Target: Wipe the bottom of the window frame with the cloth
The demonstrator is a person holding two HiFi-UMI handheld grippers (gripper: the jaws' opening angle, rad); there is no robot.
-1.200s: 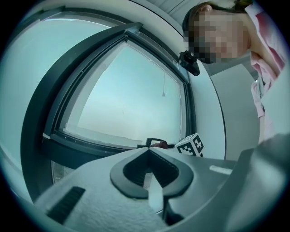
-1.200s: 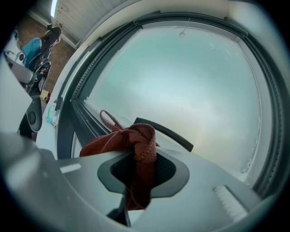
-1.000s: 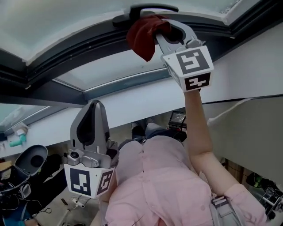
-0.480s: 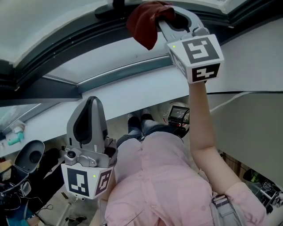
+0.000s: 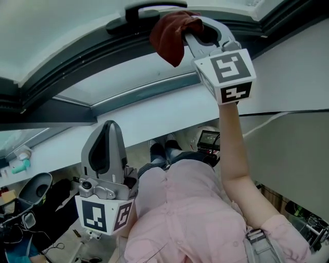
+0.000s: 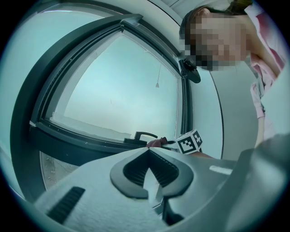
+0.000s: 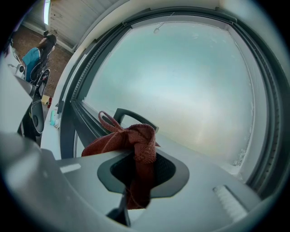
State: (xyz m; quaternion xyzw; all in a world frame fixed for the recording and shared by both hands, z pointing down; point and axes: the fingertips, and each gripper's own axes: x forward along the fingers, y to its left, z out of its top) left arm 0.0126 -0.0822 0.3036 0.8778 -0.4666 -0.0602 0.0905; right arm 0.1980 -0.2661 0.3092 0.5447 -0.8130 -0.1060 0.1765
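- Up high, a dark gray window frame (image 5: pixel 72 85) with pale glass (image 5: pixel 56 31) behind it, and a white wall (image 5: pixel 288 72) off to the side.
- Held up on a bare arm (image 5: pixel 232 149): right gripper (image 5: pixel 191 30), jaws squeezed tight on a dark red cloth (image 5: pixel 167 37).
- Pinched near its middle, as seen in the right gripper view (image 7: pixel 144 149), with a big bunch sticking out past the jaw tips and a thin tail hanging back between the jaws.
- Bunched part up against the bottom bar of the window frame and looking like it touches it, right by the black handle (image 5: pixel 149 9), near the right end of that handle in the head view.
- Down low beside a pink shirt (image 5: pixel 190 215): left gripper (image 5: pixel 107 131), jaws closed together with nothing in between.
- Touching nothing, and well apart from the window frame and the cloth.
- Pointed up at the window, so the handle, the cloth and the other gripper's marker cube (image 6: pixel 189 142) look small and far off in the left gripper view.
- Compared with one second ago: now a bit farther along the bar, no longer under the middle of the handle but near its right end.
- Same tight squeeze on the cloth as before.
- Left gripper still low and closed, just like one second ago.
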